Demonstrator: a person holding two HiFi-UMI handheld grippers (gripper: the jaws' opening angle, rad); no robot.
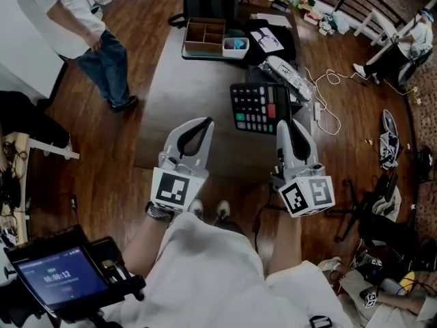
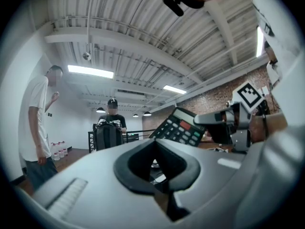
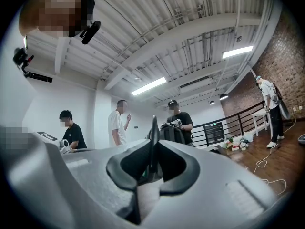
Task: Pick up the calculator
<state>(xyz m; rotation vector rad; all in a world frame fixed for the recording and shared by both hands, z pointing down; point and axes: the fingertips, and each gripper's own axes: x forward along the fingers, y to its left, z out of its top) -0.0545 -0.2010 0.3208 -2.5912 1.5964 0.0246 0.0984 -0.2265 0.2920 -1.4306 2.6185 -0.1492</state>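
The right tool [image 1: 287, 124] is clamped on the near right edge of the calculator [image 1: 259, 106], which extends left. The left tool [image 1: 205, 121], closed and empty, hovers just left.

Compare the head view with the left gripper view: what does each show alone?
Head view only: the tray and the screen at lower left. Left gripper view only: the ceiling and its lights. Both: the calculator, edge gripped in the right tongs, and a standing person in a white shirt.

Left gripper [image 1: 205, 121] closed, empty; right gripper [image 1: 283, 123] clamps calculator [image 1: 258, 105].
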